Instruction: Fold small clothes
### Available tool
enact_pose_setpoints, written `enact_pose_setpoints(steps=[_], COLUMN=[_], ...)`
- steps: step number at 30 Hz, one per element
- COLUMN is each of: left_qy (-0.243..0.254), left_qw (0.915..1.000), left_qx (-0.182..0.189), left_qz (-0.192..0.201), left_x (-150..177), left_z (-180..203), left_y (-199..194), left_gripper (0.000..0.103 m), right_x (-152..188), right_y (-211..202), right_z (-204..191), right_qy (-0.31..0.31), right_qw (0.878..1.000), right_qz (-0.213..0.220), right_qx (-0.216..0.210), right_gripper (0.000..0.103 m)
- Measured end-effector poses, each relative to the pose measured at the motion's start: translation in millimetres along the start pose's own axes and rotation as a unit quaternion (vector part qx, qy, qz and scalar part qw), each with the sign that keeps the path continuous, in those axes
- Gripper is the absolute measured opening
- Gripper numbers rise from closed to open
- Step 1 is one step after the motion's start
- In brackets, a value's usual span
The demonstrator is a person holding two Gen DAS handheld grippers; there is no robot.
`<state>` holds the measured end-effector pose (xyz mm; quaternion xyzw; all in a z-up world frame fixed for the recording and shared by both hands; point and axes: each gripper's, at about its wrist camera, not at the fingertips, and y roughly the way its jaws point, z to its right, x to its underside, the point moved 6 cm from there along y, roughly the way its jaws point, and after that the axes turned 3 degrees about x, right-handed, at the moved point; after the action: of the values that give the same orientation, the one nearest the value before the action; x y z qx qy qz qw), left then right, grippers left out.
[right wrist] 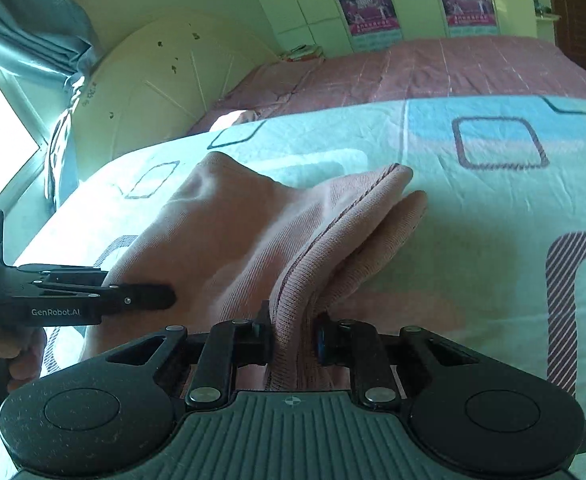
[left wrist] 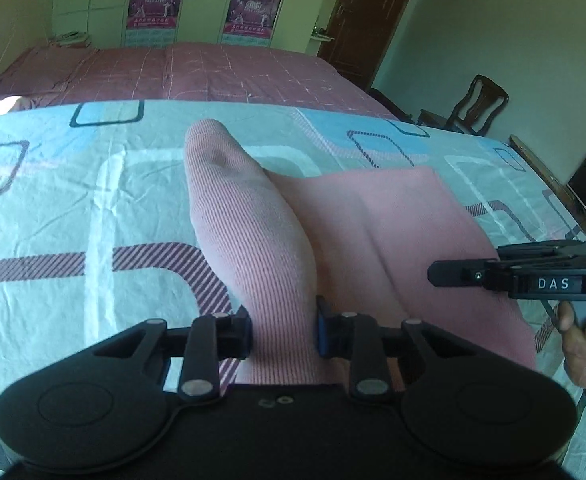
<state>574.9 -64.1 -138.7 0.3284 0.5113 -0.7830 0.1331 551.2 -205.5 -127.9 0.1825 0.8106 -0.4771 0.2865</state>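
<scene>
On the patterned bedsheet [left wrist: 73, 200], both grippers — left gripper [left wrist: 284, 334], right gripper [right wrist: 293, 338] — clamp their fingers on the pink garment [left wrist: 373, 220].

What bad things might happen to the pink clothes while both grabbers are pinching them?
1. Each gripper, left gripper and right gripper, pinches a bunched fold of the pink garment; pulling apart might stretch it or make one slip.
2. The lifted folds look uneven, so the fold may land crooked.
3. The patterned sheet already shows wrinkles; dragging the cloth could rumple it more.
</scene>
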Motion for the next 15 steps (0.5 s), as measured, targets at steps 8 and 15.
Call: enact_pose_setpoints(steps=[8,15], left_qy=[0.026,0.003], left_qw=[0.9988,0.9983], left_qx=[-0.038,-0.057], left_qz=[0.018,0.007], left_x=[4,32], left_z=[-62,-136], left_y=[-75,-114], left_gripper=[0.026,0.026], right_x=[-10,2], right_y=[34,91], right_z=[-101,-174], right_qy=[-0.042,-0.043], right_qw=[0.999,0.998], right_qz=[0.006,-0.017], right_qx=[-0.016,-0.045], right_gripper=[0.019,0.019])
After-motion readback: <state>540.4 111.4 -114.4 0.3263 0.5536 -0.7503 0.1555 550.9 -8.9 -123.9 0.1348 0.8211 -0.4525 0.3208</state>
